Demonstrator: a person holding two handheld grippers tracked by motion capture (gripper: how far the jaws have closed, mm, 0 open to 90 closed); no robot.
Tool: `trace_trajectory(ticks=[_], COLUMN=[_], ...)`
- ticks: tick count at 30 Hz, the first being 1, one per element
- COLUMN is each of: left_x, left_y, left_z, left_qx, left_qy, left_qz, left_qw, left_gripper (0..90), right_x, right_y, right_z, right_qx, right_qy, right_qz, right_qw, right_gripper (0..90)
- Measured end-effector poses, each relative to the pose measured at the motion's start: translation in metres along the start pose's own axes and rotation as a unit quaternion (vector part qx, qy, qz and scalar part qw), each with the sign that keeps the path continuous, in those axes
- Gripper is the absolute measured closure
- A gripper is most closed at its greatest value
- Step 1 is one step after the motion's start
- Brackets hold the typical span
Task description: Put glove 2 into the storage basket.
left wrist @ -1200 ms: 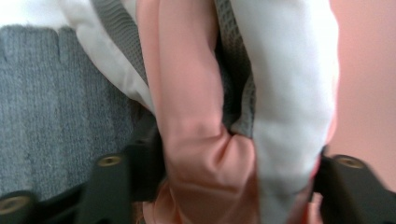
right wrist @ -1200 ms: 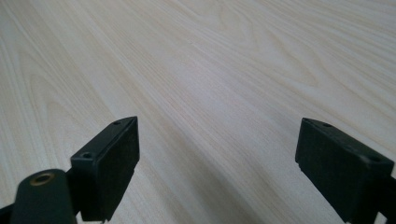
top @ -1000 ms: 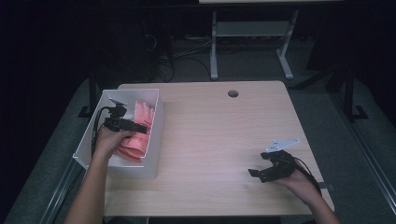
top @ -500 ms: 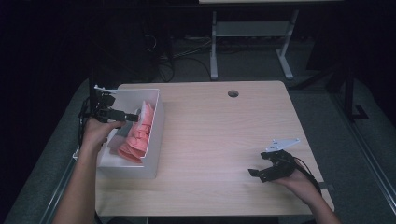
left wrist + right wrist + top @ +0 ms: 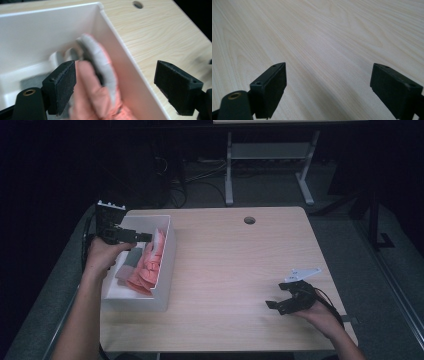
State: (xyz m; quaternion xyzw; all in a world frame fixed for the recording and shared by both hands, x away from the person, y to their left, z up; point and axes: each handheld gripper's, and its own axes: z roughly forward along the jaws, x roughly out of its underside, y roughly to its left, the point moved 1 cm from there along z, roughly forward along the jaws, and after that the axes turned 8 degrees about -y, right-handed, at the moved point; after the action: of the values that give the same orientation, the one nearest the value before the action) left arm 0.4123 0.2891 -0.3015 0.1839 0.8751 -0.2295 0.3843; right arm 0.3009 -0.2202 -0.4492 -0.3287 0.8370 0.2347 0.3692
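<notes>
The left gripper [image 5: 142,237] hangs above the white box [image 5: 167,265], its matte black fingers [image 5: 62,85] having just been opening and now spread wide with nothing pinched; one finger stands over the box's inside, the other beyond its wall; soft, crumpled pink cloths [image 5: 147,265] with a fuzzy grey-white edge lie heaped inside the smooth, straight-walled plastic box at the left of the pale wood-grain table [image 5: 240,270]; a grey piece [image 5: 126,267] lies beside them; the right gripper [image 5: 287,300] rests low on the table's right side, well apart from the box, fingers [image 5: 270,87] spread and empty over bare laminate
</notes>
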Motion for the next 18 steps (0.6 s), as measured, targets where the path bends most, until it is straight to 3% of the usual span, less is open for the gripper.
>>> trace_trajectory(ticks=[2, 8, 11, 12, 18], left_x=[-0.004, -0.007, -0.008, -0.008, -0.004], left_y=[-0.013, -0.036, -0.055, -0.055, -0.090], left_z=[0.002, 0.012, 0.024, 0.024, 0.045], left_qx=[0.019, 0.040, 0.055, 0.055, 0.085], left_qy=[-0.007, -0.012, -0.006, -0.006, 0.002], left_qz=[0.010, 0.033, 0.049, 0.049, 0.079], left_qw=[0.9997, 0.9986, 0.9972, 0.9972, 0.9933], left_gripper=[17.5, 17.5, 17.5, 17.5, 17.5], right_x=[-0.001, -0.001, -0.001, -0.001, -0.001], right_y=[0.000, 0.000, -0.001, -0.001, 0.000], right_z=[0.001, 0.001, 0.001, 0.000, 0.000], right_qx=[-0.001, -0.002, 0.000, 0.000, -0.001], right_qy=[0.003, 0.001, 0.001, 0.001, 0.002], right_qz=[-0.001, -0.002, -0.001, -0.001, -0.004], right_qw=[1.0000, 1.0000, 1.0000, 1.0000, 1.0000], right_gripper=[13.5, 13.5, 13.5, 13.5, 13.5])
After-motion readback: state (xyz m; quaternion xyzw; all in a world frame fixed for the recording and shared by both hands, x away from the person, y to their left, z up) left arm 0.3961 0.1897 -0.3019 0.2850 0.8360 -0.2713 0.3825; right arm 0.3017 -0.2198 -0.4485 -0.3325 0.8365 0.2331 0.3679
